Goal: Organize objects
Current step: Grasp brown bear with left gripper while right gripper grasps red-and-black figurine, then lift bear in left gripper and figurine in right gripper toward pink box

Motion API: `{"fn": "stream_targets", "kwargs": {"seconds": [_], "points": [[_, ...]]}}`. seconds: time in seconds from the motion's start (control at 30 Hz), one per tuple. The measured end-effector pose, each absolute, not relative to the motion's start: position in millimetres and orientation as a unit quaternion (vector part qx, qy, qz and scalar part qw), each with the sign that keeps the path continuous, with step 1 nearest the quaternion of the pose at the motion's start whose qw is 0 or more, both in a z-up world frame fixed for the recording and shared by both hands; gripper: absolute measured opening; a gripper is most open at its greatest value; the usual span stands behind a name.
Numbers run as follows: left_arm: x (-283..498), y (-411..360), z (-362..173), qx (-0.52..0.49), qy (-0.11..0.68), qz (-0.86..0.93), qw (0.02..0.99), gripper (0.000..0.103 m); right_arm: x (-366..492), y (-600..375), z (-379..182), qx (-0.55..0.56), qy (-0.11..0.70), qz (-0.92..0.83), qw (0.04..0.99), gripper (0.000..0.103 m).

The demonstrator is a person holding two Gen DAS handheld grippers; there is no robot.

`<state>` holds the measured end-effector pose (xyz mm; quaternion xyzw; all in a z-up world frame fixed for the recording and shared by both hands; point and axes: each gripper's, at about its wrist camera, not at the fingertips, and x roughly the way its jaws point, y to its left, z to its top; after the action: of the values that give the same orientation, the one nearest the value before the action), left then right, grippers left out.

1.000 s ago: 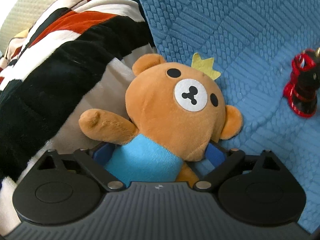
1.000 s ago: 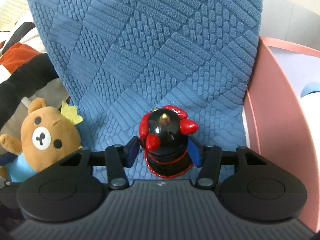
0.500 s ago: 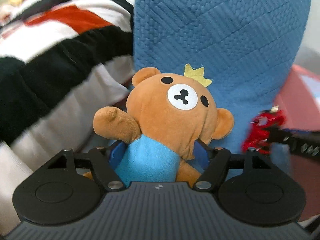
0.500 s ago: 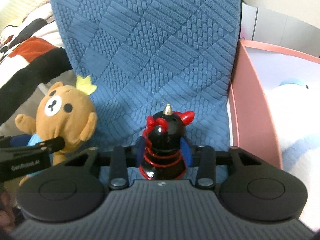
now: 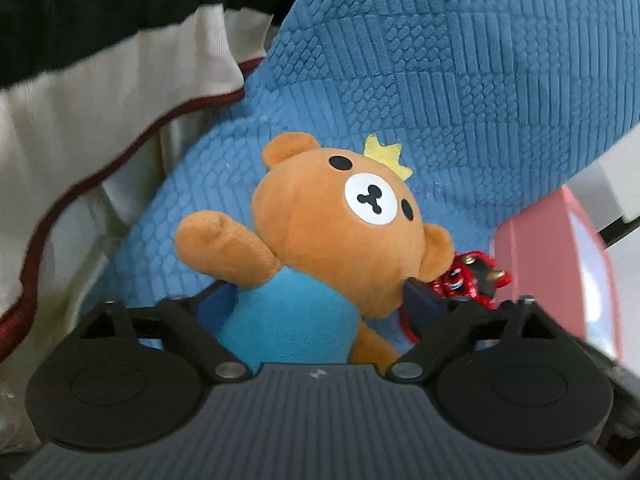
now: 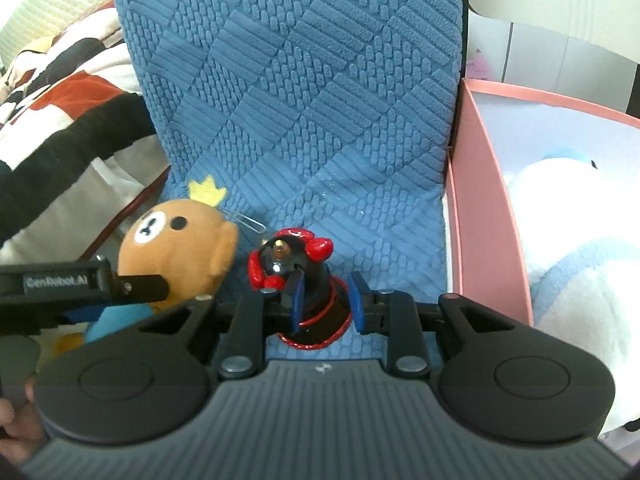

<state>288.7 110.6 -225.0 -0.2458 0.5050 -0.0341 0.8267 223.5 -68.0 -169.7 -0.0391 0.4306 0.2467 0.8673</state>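
Observation:
A brown plush bear in a light-blue shirt, with a yellow crown, lies between the jaws of my left gripper. Those jaws are opening and stand wide, with a gap beside the shirt. In the right wrist view the bear leans next to a black-and-red figurine. One left finger reaches under its head. The figurine tips left between the jaws of my right gripper. These jaws are opening too, and blue cloth shows between the figurine and the right pad. The figurine peeks out behind the bear's ear.
Both toys rest on a blue quilted cushion. A pink box stands directly to its right and holds a white and blue plush. A striped blanket lies to the left. A paper clip lies by the bear's crown.
The left gripper rolled and carried the bear right, up beside the figurine and pink box. Its jaws narrowed, then spread again. The right jaws closed on the figurine, then eased apart; the figurine now tips left.

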Motion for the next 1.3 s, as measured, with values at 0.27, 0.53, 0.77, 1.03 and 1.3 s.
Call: {"fn": "stream_targets", "kwargs": {"seconds": [0.27,0.53,0.77,1.03,1.3], "points": [[281,129,-227,-0.282,0.511,-0.029,0.811,0.098,235,-56,-170,-0.071,0.429,0.252,0.865,0.053],[283,130,-229,-0.282,0.516,-0.035,0.808,0.098,237,-52,-171,-0.081,0.422,0.256,0.866,0.061],[283,125,-229,-0.253,0.52,-0.035,0.815,0.098,231,-45,-174,-0.054,0.429,0.266,0.862,0.061],[283,120,-230,-0.224,0.524,-0.034,0.821,0.099,222,-43,-176,-0.044,0.428,0.265,0.863,0.062],[286,118,-233,-0.216,0.526,-0.031,0.822,0.099,223,-40,-195,-0.058,0.437,0.255,0.861,0.069]]}}
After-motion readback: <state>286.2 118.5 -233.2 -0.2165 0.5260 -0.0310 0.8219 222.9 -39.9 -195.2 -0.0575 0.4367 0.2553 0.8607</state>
